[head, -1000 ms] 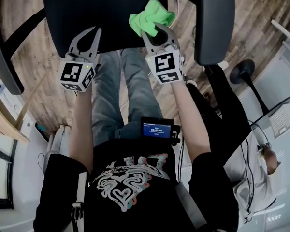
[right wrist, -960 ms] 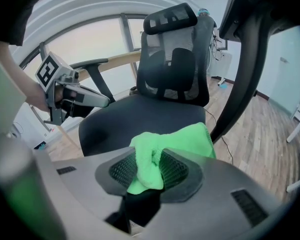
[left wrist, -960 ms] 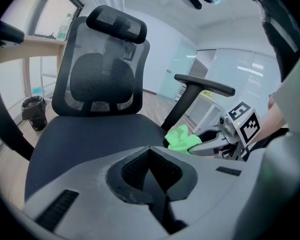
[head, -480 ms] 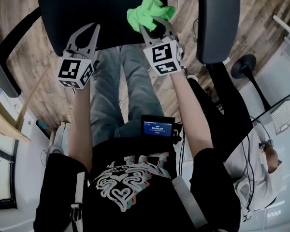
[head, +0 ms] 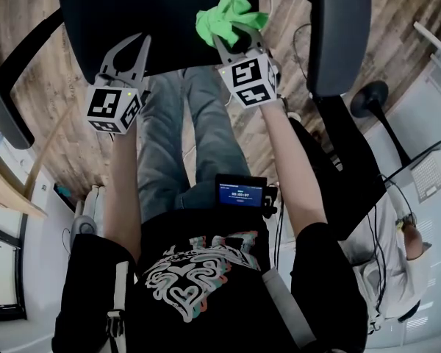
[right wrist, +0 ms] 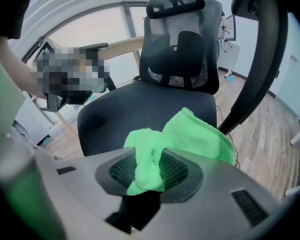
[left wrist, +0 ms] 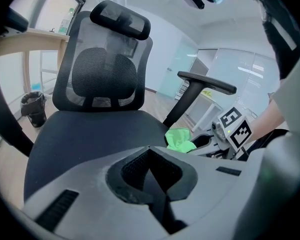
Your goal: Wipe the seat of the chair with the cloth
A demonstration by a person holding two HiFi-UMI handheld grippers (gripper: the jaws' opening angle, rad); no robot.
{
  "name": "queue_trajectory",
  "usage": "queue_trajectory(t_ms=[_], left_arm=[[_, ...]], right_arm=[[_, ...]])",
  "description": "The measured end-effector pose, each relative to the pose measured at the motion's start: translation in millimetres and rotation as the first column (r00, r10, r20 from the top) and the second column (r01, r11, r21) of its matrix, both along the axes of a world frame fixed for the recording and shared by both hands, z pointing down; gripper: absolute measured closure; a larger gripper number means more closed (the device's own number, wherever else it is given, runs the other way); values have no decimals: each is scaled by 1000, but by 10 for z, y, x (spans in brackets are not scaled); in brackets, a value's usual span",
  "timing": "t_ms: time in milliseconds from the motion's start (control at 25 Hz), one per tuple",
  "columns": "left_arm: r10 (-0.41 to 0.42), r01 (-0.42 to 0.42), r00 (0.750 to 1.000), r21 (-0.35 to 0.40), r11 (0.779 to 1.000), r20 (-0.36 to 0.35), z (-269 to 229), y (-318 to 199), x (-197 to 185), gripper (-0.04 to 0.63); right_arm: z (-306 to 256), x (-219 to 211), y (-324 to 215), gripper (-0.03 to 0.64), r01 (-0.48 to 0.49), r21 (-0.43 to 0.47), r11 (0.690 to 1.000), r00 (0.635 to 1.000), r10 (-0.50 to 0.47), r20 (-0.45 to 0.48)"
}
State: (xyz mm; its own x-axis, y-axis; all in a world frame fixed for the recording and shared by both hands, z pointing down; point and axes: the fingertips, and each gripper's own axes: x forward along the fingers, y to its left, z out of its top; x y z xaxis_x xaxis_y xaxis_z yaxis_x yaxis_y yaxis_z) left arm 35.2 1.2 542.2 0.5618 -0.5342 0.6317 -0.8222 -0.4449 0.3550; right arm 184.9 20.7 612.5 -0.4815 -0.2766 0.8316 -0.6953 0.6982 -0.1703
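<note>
Forward toward 12 o'clock the right gripper (head: 239, 37) has edged since a second ago, clamped on the green cloth (head: 228, 15) at the chair seat's (head: 132, 9) 5 o'clock corner; the left gripper (head: 131, 50) holds at 7 o'clock, jaws closed together on nothing

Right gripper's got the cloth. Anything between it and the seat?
Nothing visible. The seat ahead of the cloth is bare; the left gripper, shut and empty, sits off to the left.
</note>
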Motion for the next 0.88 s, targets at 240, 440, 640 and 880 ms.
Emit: queue_trajectory(t_ms=[240,440,640,880], left_arm=[[48,-48,998,-11,999,29,77,42,23,595],[145,-145,983,-15,989,115,160,91,58,595],[182,-180,973,-28,983,139,239,112,75,595],[230,-225,954,-47,973,191,321,86,66,595]], right_arm=[[47,31,-10,495,5,-9,1000,1000,-5,-7],[102,38,12,495,27,-33,999,999,-27,-17],[172,89,28,495,24,-38,999,999,-25,-31],[219,119,16,495,2,-63,998,1000,-4,-31]])
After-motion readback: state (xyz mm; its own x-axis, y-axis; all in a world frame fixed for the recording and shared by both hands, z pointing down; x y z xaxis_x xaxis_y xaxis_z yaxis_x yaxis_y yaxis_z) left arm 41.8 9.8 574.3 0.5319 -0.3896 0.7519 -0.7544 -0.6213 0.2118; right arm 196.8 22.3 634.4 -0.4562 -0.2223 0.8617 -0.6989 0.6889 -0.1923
